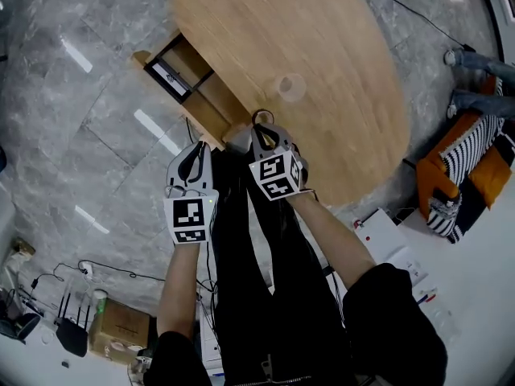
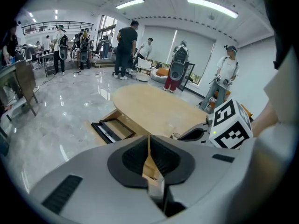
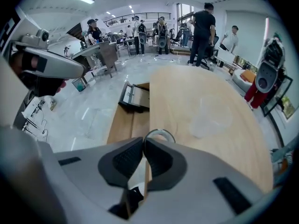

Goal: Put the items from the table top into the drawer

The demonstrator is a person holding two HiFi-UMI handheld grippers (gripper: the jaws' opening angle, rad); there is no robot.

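An oval wooden table point(image 1: 322, 47) has an open drawer point(image 1: 173, 75) pulled out from its left side. My right gripper point(image 1: 261, 127) hangs over the table's near edge by the drawer, shut on a small ring-shaped item point(image 1: 262, 117). In the right gripper view that ring point(image 3: 159, 134) shows just beyond the closed tips point(image 3: 143, 141). A clear plastic cup point(image 1: 290, 87) stands on the table farther out, and shows as a clear cup point(image 3: 208, 118) beyond the jaws. My left gripper point(image 1: 195, 147) is beside the table, short of the drawer point(image 2: 112, 127), shut and empty point(image 2: 149, 141).
The drawer point(image 3: 133, 97) looks empty inside. Grey polished floor surrounds the table. Several people stand at the far end of the room point(image 2: 126, 50). A seated person's legs point(image 1: 475, 79) are past the table's right end. A cardboard box point(image 1: 121, 328) and cables lie behind me.
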